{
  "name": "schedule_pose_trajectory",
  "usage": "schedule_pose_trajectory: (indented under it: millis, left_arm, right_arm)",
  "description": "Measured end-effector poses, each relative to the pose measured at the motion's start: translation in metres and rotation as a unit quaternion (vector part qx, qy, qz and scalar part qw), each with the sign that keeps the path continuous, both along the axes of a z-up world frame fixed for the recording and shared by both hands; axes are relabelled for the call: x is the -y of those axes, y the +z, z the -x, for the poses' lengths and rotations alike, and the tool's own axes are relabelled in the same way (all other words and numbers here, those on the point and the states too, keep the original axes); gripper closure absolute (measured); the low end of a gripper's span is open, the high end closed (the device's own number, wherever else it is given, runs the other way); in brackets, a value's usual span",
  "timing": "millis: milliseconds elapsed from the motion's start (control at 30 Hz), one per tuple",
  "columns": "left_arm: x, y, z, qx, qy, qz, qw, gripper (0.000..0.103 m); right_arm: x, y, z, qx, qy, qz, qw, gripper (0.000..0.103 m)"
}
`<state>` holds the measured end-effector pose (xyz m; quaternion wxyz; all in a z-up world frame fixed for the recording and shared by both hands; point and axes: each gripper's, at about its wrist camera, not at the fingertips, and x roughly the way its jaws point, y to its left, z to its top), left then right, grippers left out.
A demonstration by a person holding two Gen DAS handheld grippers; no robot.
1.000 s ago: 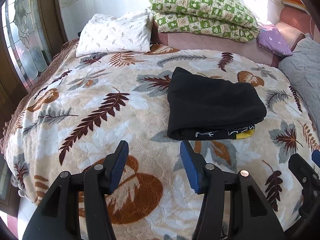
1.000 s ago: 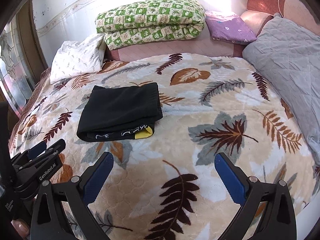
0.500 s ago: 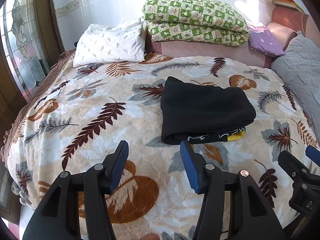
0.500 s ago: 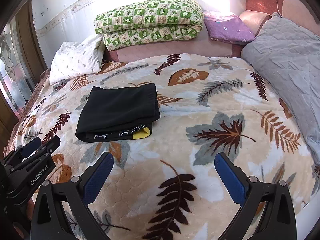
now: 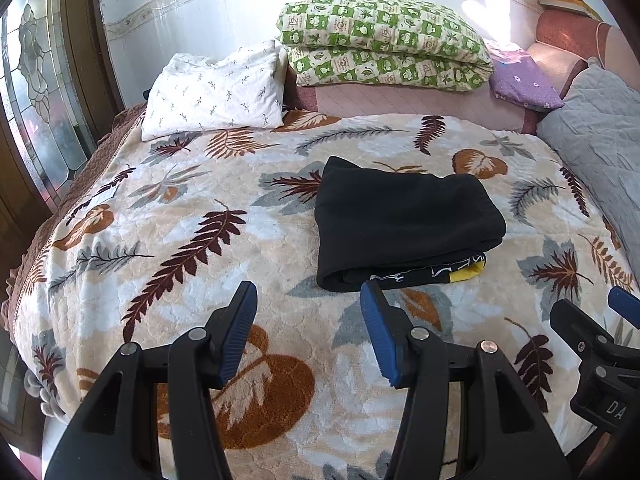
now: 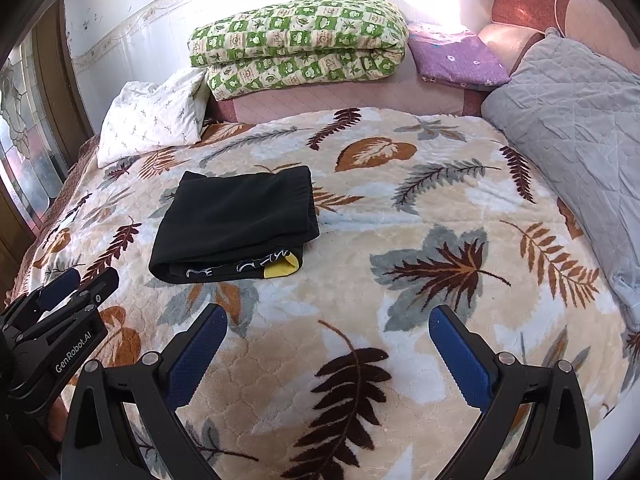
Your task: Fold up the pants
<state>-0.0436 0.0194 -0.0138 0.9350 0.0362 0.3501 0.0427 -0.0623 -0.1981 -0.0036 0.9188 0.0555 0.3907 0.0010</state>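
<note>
Black pants (image 5: 404, 216) (image 6: 236, 220) lie folded into a neat rectangle on the leaf-patterned blanket (image 5: 168, 216) (image 6: 420, 248), with white lettering and a yellow patch showing at the near edge. My left gripper (image 5: 308, 300) hovers just short of that near edge, jaws apart with nothing between them. Further right and well clear of the pants, my right gripper (image 6: 328, 320) stands open over bare blanket. Each gripper shows at the edge of the other's view.
At the head of the bed lie a white pillow (image 5: 212, 92) (image 6: 152, 116), a folded green checked quilt (image 5: 384, 40) (image 6: 296, 40) and a purple cushion (image 5: 524, 84) (image 6: 456, 60). A grey quilted cover (image 6: 576, 128) fills the right side. A stained-glass window (image 5: 36, 92) borders the left.
In the left wrist view the bed and pants have slid down slightly, showing more wall above. The right gripper has kept still. Neither gripper's jaws have changed.
</note>
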Motion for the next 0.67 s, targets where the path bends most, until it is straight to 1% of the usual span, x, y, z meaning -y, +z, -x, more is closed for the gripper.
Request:
schedule_pose_trajectory:
  millis: [67, 200, 367, 533, 667]
  left_arm:
    - [0.0001, 0.001, 0.0024, 0.012, 0.002, 0.0, 0.9999, 0.048]
    - [0.0023, 0.0059, 0.0053, 0.032, 0.004, -0.003, 0.9995, 0.047]
    - [0.0018, 0.0082, 0.0051, 0.032, 0.006, 0.004, 0.9995, 0.045]
    - [0.0002, 0.0067, 0.0032, 0.018, 0.01, 0.016, 0.9997, 0.045]
    - [0.0005, 0.0056, 0.0049, 0.018, 0.014, 0.015, 0.9996, 0.045]
  right_arm:
    - [0.0011, -0.0003, -0.0007, -0.001, 0.0, 0.0, 1.0, 0.001]
    - [0.0023, -0.0007, -0.0009, -0.001, 0.0, 0.001, 1.0, 0.001]
    - [0.0024, -0.0007, -0.001, -0.001, 0.0, 0.0, 1.0, 0.001]
    - [0.003, -0.0009, -0.0011, -0.001, 0.001, 0.0, 1.0, 0.001]
    - [0.0032, -0.0009, -0.0014, -0.001, 0.002, 0.001, 1.0, 0.001]
